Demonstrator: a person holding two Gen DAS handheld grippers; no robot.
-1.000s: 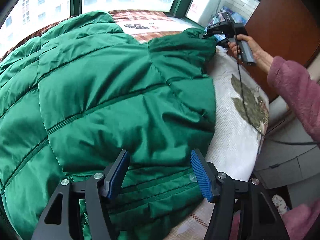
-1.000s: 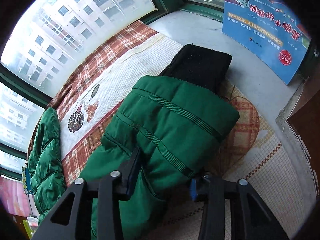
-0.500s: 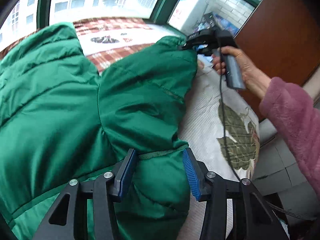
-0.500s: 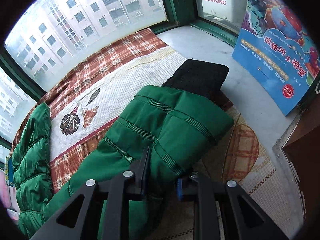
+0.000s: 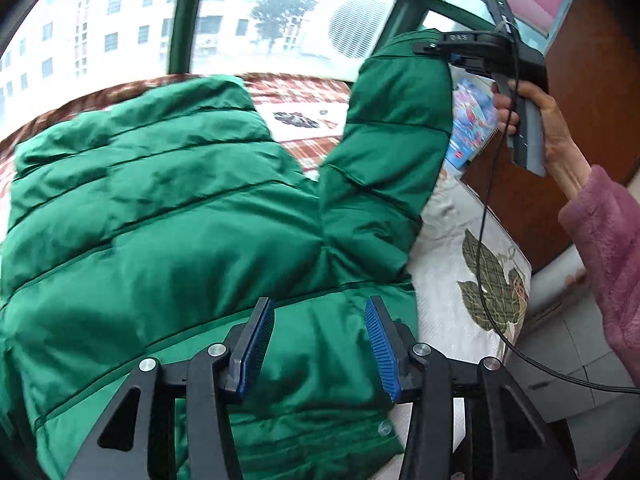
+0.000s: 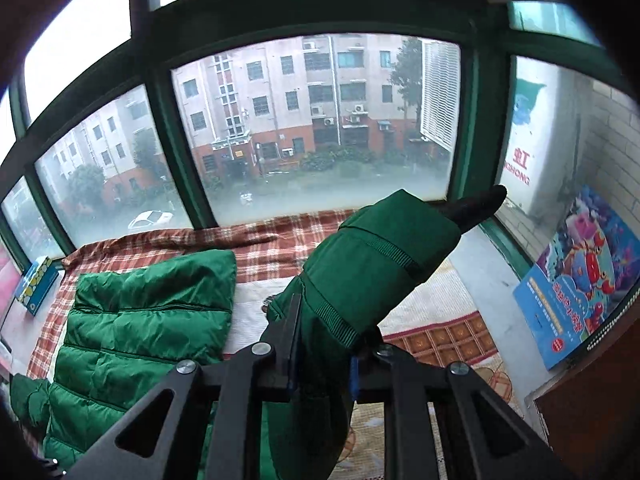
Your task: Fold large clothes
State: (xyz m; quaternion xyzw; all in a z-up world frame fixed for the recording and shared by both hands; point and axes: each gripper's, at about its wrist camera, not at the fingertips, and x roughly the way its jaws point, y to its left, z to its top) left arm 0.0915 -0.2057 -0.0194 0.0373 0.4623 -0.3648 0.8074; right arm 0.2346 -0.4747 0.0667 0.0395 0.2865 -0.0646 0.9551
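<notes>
A green puffer jacket point(image 5: 160, 240) lies spread on the bed. My left gripper point(image 5: 320, 346) sits at its near edge, and the blue pads point(image 5: 256, 344) press a thick fold of the fabric. The jacket's sleeve point(image 5: 392, 140) stands lifted off the bed. My right gripper point(image 5: 434, 52), held by a hand, grips it near the top. In the right wrist view the sleeve point(image 6: 372, 264) runs up between that gripper's point(image 6: 324, 356) jaws, which are still closing on it. Its black cuff point(image 6: 476, 208) points toward the window. The jacket body point(image 6: 140, 332) lies lower left.
A red plaid bedcover point(image 6: 260, 244) and a white quilted leaf-pattern cover point(image 5: 460, 280) lie under the jacket. A blue picture book point(image 6: 580, 292) leans at the right wall. A tissue box point(image 6: 36, 284) sits far left. A brown cabinet point(image 5: 592, 80) stands right. A pink sleeve point(image 5: 608, 240) and a cable point(image 5: 484, 240) hang nearby.
The right gripper narrowed on the sleeve and lifted it off the bed toward the window. The left gripper's jaws came in on the jacket's near edge, and it rose a little.
</notes>
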